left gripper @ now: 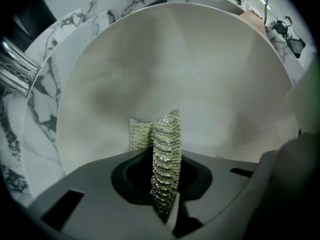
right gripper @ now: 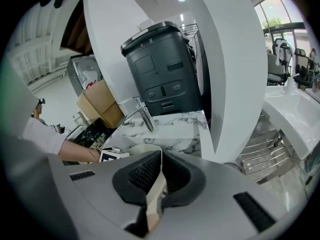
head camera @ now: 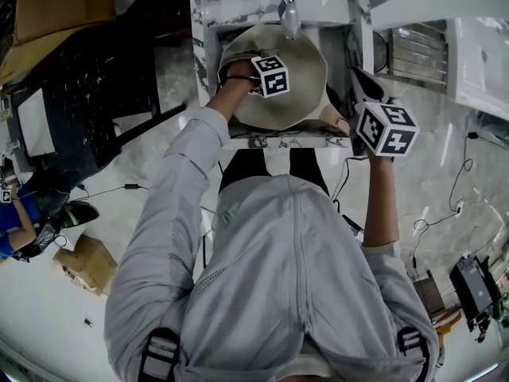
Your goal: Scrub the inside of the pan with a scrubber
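A round cream pan (head camera: 296,70) leans tilted in the marble sink (head camera: 205,38). Its pale inside (left gripper: 190,74) fills the left gripper view. My left gripper (left gripper: 166,181) is shut on a gold-silver mesh scrubber (left gripper: 167,134), which stands upright between the jaws with its tip against the pan's inner surface. In the head view that gripper's marker cube (head camera: 270,76) sits over the pan's middle. My right gripper (right gripper: 156,179) is at the pan's right side (head camera: 387,128), shut on a thin cream edge that looks like the pan's rim (right gripper: 139,150).
A chrome faucet (head camera: 288,6) reaches over the sink's back edge. A dark grey appliance (right gripper: 160,69) stands behind the sink. A metal rack (head camera: 417,50) lies right of it. Cardboard boxes, cables and another person (head camera: 16,221) are on the floor around.
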`<state>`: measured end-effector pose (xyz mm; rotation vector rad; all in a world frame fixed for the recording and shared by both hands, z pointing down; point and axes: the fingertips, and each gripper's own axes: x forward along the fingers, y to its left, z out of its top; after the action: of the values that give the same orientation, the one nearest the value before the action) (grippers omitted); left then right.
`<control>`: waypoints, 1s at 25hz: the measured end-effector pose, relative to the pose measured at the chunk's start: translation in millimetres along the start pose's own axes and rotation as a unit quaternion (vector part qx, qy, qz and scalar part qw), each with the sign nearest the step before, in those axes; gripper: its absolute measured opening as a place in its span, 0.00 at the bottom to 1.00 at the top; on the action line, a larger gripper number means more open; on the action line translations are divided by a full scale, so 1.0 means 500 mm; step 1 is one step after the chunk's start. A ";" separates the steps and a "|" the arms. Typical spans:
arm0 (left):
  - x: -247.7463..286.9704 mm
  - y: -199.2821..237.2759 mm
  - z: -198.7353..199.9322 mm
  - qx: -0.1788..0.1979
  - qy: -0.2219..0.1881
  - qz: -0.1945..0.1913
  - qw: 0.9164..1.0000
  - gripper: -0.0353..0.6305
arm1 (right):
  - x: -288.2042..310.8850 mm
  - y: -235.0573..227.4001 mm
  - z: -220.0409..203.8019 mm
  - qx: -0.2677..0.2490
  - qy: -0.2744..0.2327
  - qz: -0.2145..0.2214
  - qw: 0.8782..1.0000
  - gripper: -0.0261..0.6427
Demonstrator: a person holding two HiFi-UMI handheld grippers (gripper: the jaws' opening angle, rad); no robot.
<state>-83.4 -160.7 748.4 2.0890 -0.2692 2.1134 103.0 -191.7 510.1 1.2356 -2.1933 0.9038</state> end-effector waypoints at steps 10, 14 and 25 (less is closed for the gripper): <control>-0.028 -0.040 0.083 -0.036 -0.036 -0.033 0.998 0.15 | 0.002 -0.007 0.027 -0.040 0.008 0.041 0.998 0.09; -0.036 -0.085 0.110 -0.025 -0.041 -0.047 0.998 0.15 | -0.013 -0.019 0.034 -0.047 0.005 0.054 0.997 0.09; -0.050 -0.192 0.134 -0.010 -0.048 -0.097 0.994 0.15 | -0.047 -0.025 0.013 -0.096 0.014 0.105 0.990 0.09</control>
<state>4.9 -83.0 725.9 2.1139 -0.0932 1.8961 125.1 -187.9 494.1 0.9118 -2.3561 0.7618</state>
